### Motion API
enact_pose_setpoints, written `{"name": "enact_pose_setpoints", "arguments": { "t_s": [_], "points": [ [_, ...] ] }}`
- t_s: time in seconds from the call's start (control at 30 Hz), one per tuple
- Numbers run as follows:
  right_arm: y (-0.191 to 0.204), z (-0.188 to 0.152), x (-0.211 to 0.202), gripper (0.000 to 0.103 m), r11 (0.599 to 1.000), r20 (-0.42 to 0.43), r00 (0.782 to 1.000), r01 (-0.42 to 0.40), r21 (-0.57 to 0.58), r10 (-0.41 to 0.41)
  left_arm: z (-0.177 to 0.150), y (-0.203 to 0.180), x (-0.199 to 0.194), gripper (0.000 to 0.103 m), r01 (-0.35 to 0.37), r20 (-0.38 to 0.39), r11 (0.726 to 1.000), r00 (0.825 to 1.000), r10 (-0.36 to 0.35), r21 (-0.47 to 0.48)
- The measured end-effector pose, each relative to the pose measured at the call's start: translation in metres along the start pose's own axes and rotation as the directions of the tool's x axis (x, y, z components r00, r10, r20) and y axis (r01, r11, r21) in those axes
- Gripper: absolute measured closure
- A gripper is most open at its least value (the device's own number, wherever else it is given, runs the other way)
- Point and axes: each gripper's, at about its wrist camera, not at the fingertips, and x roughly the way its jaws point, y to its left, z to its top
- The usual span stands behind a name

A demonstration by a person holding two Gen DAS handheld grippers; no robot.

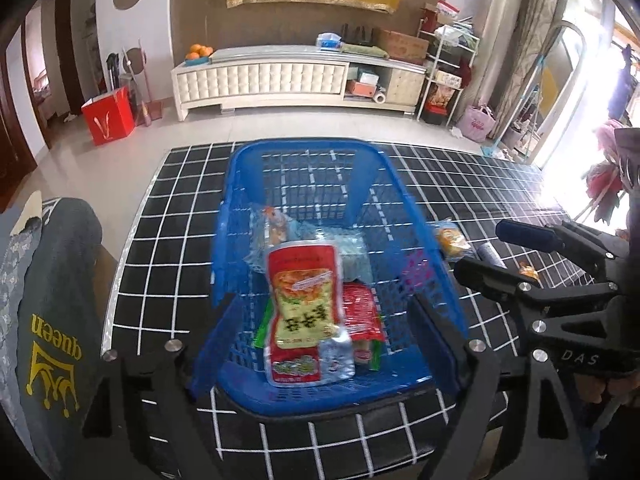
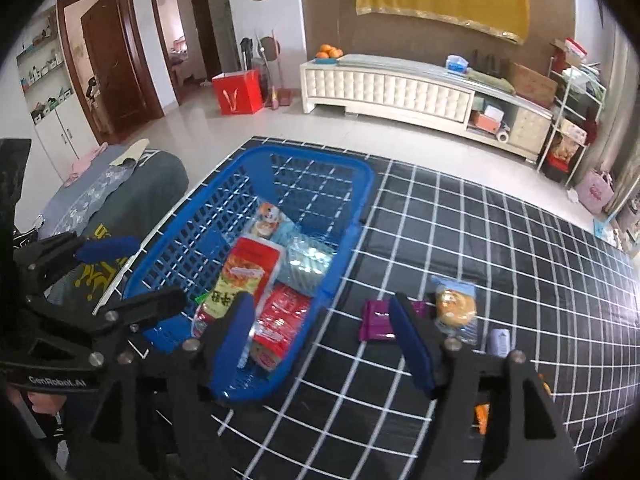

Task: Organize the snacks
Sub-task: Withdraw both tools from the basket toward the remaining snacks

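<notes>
Both grippers sit low at the near edge of the table (image 2: 480, 240), which wears a black cloth with a white grid. Left gripper (image 1: 324, 344): fingers spread wide, nothing between them, straddling the near end of the blue basket (image 1: 248, 152). Right gripper (image 2: 324, 344): also spread wide and empty, its left finger over the basket's near corner, its right finger over bare cloth. Inside the basket, nearest first: a red-and-yellow snack pouch (image 1: 304, 312) lying on top of a red packet (image 1: 362, 312), then a clear wrapped pack (image 2: 306, 260), then a small packet with an orange picture (image 2: 268, 216) toward the far end. Outside, on the cloth to the right of the basket: a purple packet (image 2: 376, 320), a wrapped round bun (image 2: 456, 306) just beside it, and a small silvery packet (image 2: 500, 340) near the bun. Beyond the table, a white cabinet (image 2: 400, 88) against the far wall.
</notes>
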Motion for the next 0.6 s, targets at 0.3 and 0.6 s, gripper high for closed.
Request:
{"name": "enact_pose_setpoints", "arguments": {
  "t_s": [0.3, 0.6],
  "points": [
    [-0.066, -0.021, -0.037, 0.02, 0.994, 0.037, 0.996, 0.076, 0.081, -0.08, 0.012, -0.069, 0.001, 0.021, 0.046, 0.012, 0.995, 0.999, -0.047, 0.094],
    [-0.152, -0.045, -0.033, 0.02, 0.974, -0.035, 0.99, 0.144, 0.175, -0.14, 0.029, -0.155, 0.04, 0.021, 0.046, -0.022, 0.969, 0.999, -0.042, 0.243]
  ]
}}
